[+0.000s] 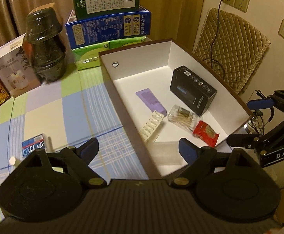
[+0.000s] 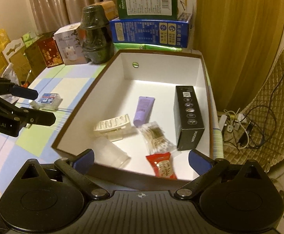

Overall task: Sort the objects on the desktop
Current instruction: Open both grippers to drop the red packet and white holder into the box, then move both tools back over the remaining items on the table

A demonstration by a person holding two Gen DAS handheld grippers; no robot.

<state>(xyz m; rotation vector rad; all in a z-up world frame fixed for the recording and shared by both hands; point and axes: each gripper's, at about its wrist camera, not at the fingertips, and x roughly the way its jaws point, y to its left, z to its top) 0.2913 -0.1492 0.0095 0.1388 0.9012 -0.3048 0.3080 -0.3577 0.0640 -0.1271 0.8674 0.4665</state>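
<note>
A brown-rimmed white box (image 1: pixel 142 58) (image 2: pixel 161 66) stands on the checked tablecloth. Inside lie a black carton (image 1: pixel 192 89) (image 2: pixel 188 117), a purple tube (image 1: pixel 150 100) (image 2: pixel 142 110), a cream comb-like piece (image 1: pixel 151 124) (image 2: pixel 112 125), a cotton swab pack (image 1: pixel 182 116) (image 2: pixel 155 136), a red snack packet (image 1: pixel 206 132) (image 2: pixel 161 166) and a clear cup (image 1: pixel 165 153) (image 2: pixel 110 152). A small blue-and-white pack (image 1: pixel 34 146) (image 2: pixel 49 98) lies outside, left of the box. My left gripper (image 1: pixel 139 150) (image 2: pixel 38 105) hangs open over the box's left wall. My right gripper (image 2: pixel 141 160) (image 1: pixel 247 120) stands open above the near edge. Both are empty.
Stacked green and blue cartons (image 1: pixel 106 25) (image 2: pixel 149 29), dark wrapped pots (image 1: pixel 44 42) (image 2: pixel 95 37) and a white product box (image 1: pixel 15 68) (image 2: pixel 67 44) line the table's far side. A quilted chair (image 1: pixel 235 48) (image 2: pixel 268 107) with cables stands right of the table.
</note>
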